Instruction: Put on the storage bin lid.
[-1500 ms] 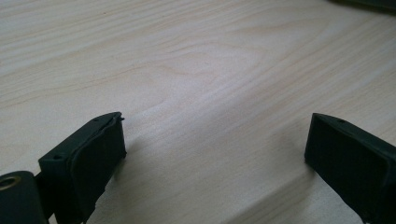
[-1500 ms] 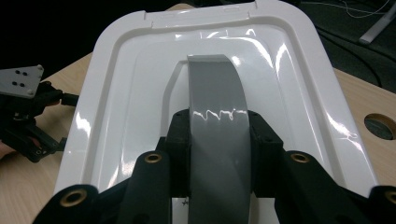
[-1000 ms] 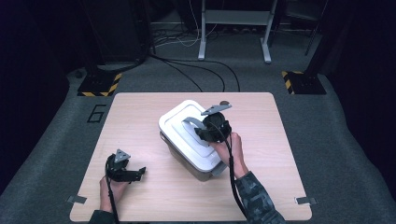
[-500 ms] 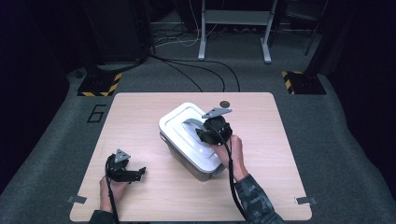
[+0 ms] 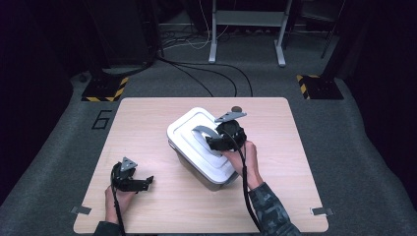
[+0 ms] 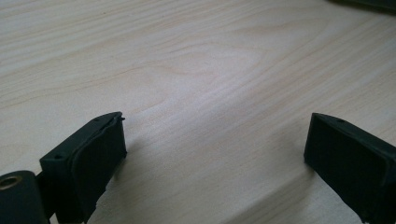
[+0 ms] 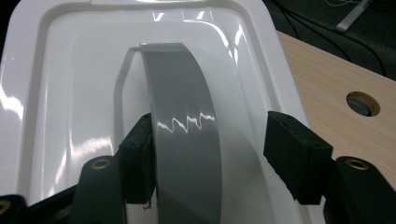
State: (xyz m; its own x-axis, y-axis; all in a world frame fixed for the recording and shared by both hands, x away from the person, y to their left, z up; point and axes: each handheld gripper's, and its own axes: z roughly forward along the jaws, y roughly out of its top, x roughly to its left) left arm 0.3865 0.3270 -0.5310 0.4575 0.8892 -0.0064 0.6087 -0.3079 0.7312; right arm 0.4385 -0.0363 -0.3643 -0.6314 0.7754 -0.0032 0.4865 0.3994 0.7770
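Note:
A grey storage box with a white lid (image 5: pixel 189 129) stands at an angle in the middle of the wooden table (image 5: pixel 147 123). Its grey arched handle (image 7: pixel 180 93) stands up over the lid (image 7: pixel 74 70). My right gripper (image 5: pixel 216 142) reaches over the lid, its jaws on either side of the handle (image 5: pixel 201 132). The right gripper (image 7: pixel 210 140) has just been opening: one pad still lies against the handle's edge and the other stands well off it. My left gripper (image 5: pixel 145 182) rests low near the table's front left, and its jaws (image 6: pixel 215 135) are wide open over bare wood.
A round hole (image 5: pixel 236 109) in the tabletop lies just behind the box, also seen as the hole (image 7: pixel 363 103) in the right gripper view. Cables and metal stand legs (image 5: pixel 246 29) cross the dark floor beyond the table's far edge.
Neither hand has shifted, and the box and its handle stay where they were in the high view.

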